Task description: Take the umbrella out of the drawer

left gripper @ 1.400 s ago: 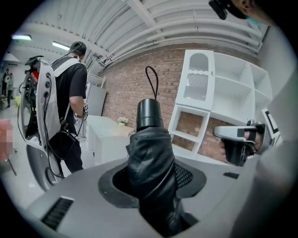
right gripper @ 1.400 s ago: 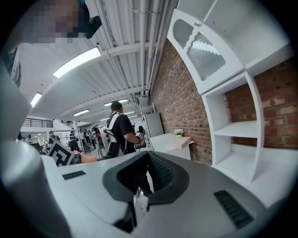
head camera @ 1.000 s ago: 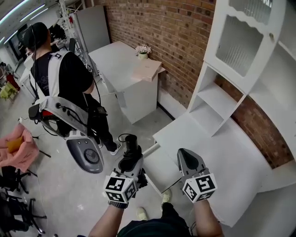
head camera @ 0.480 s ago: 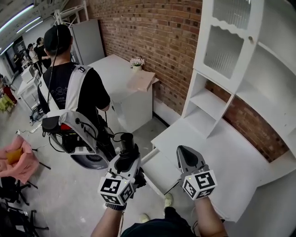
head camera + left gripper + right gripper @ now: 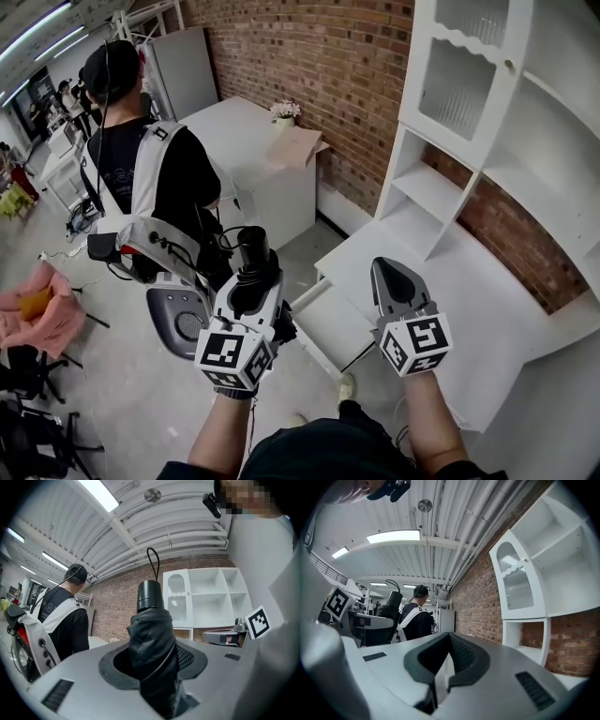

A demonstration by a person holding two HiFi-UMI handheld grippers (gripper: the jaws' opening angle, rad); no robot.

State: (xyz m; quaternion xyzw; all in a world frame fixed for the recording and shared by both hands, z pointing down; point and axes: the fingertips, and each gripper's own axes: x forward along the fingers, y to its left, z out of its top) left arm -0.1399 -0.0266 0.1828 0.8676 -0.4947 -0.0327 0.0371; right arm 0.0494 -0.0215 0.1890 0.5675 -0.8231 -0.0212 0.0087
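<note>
A folded black umbrella [image 5: 251,270] with a round black handle end and a wrist loop stands up between the jaws of my left gripper [image 5: 246,298], which is shut on it. The left gripper view shows the umbrella [image 5: 152,634] filling the gap of the left gripper [image 5: 157,672]. It hangs in the air, left of the open white drawer [image 5: 323,323] under the white desk [image 5: 469,328]. My right gripper [image 5: 389,279] is over the desk's front corner, its jaws together and nothing in them. From the right gripper [image 5: 439,667], the umbrella [image 5: 390,605] shows at the left.
A person in a black shirt with a white harness [image 5: 150,173] stands close at the left, a grey device [image 5: 178,319] at their hip. Behind are a white table [image 5: 234,131] with a flower pot [image 5: 286,111], the brick wall [image 5: 328,66] and a white shelf cabinet [image 5: 469,103].
Both grippers have risen, the left one carrying the umbrella higher above the floor. The person at the left has shifted.
</note>
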